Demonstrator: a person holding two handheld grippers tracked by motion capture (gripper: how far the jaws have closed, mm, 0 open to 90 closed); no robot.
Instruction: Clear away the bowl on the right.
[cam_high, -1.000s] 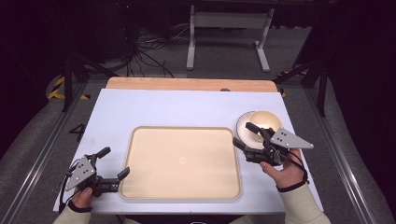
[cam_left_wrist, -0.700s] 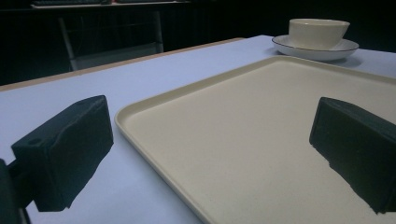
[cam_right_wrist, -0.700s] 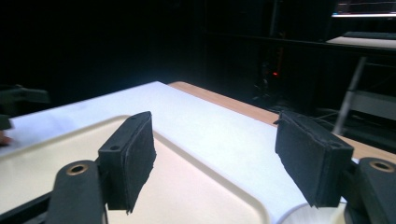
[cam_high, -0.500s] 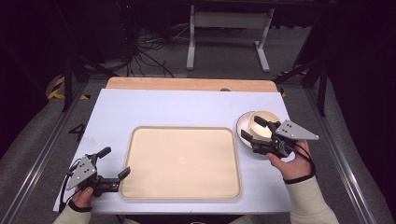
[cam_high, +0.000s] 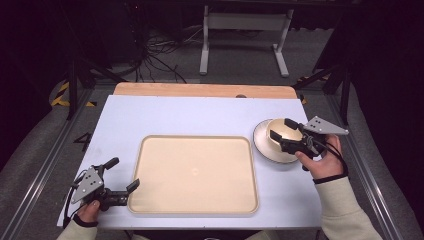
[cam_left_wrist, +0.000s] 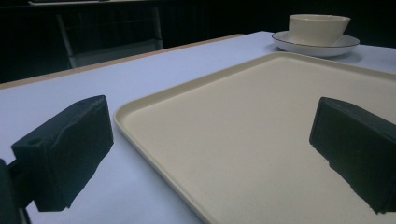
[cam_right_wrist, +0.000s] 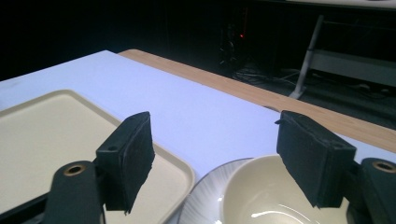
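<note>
Bowl (cam_high: 280, 134) sat on its plate (cam_high: 265, 150) just right of the tray (cam_high: 195, 205), and I judged myself mid-approach: right gripper (cam_high: 283, 136) hung over it, jaws wide and empty, next needing to straddle the rim, while left gripper (cam_high: 124, 175) waited open at the tray's near-left corner.

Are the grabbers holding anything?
No. Both have open jaws: the right gripper hovers over the bowl, the left gripper sits by the tray.
</note>
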